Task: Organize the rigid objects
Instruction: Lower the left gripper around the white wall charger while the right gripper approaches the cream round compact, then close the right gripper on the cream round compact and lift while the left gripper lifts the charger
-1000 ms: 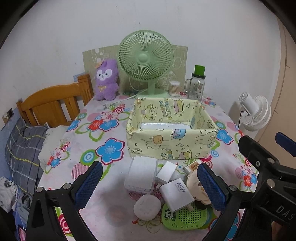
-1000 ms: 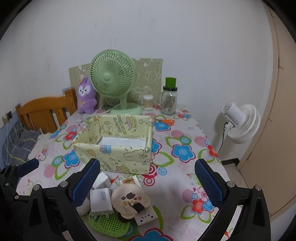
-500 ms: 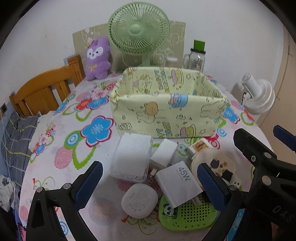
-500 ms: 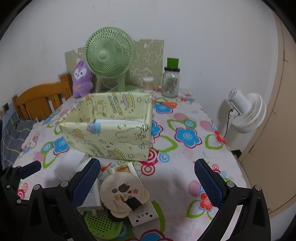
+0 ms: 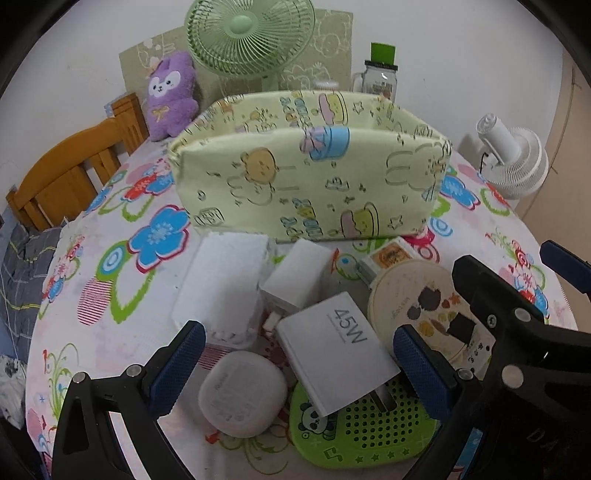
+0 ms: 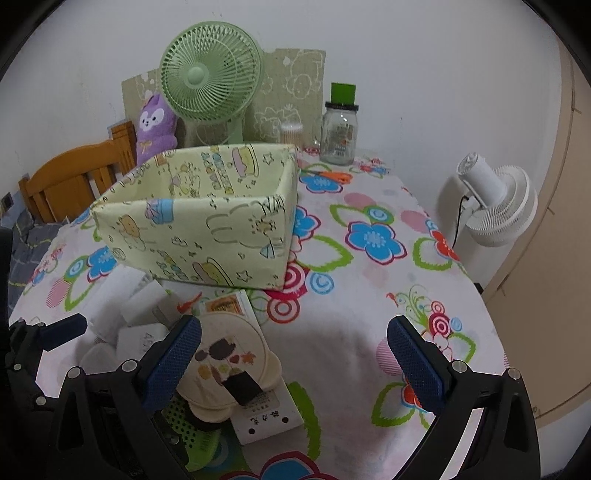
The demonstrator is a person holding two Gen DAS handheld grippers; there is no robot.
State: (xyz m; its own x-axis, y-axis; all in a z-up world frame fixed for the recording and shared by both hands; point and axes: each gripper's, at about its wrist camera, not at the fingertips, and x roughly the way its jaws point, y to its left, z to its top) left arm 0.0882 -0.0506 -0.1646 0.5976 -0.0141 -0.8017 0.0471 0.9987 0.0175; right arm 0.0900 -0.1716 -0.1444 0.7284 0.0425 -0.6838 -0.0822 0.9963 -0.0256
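- Left gripper (image 5: 295, 363): jaws wide apart, holding nothing; its blue pads (image 5: 177, 360) flank the near end of the clutter. It hangs low over the table (image 5: 110, 332).
- Right gripper (image 6: 295, 360): jaws wide apart, empty. In the left view its black frame shows at 4 o'clock, just beside the left gripper.
- Green case (image 5: 354, 435): perforated, panda print, at 6 o'clock in the left view, nearest item. The charger's prongs rest on it.
- Pebble case (image 5: 243, 393): white, rounded, at 7 o'clock, touching the charger's near corner.
- Charger (image 5: 332, 350): white block marked "45W", centre of the left view, tilted, lying between the left pads.
- Round tin (image 5: 417, 306): cream lid with printed figures, at 3 o'clock of the charger, touching it. In the right view it sits just beyond the right gripper's left pad, on a white card (image 6: 266, 419).
- Small cube (image 5: 295, 280): white, just beyond the charger.
- White box (image 5: 225, 288): ribbed, at 10 o'clock of the charger, just beside the cube.
- Orange pack (image 5: 391, 254): small, between the tin and the bin.
- Bin (image 5: 310, 177): pale yellow fabric, cartoon print, open top, upright, directly beyond the clutter at 12 o'clock. Its contents cannot be seen.
- Green fan (image 5: 251, 33), plush (image 5: 170, 92) and jar (image 5: 376, 77): at the table's far edge, behind the bin, by the wall.
- Chair (image 5: 70, 173): wooden, at 10 o'clock, off the table.
- White fan (image 5: 513, 158): at 2 o'clock, beyond the table's edge.
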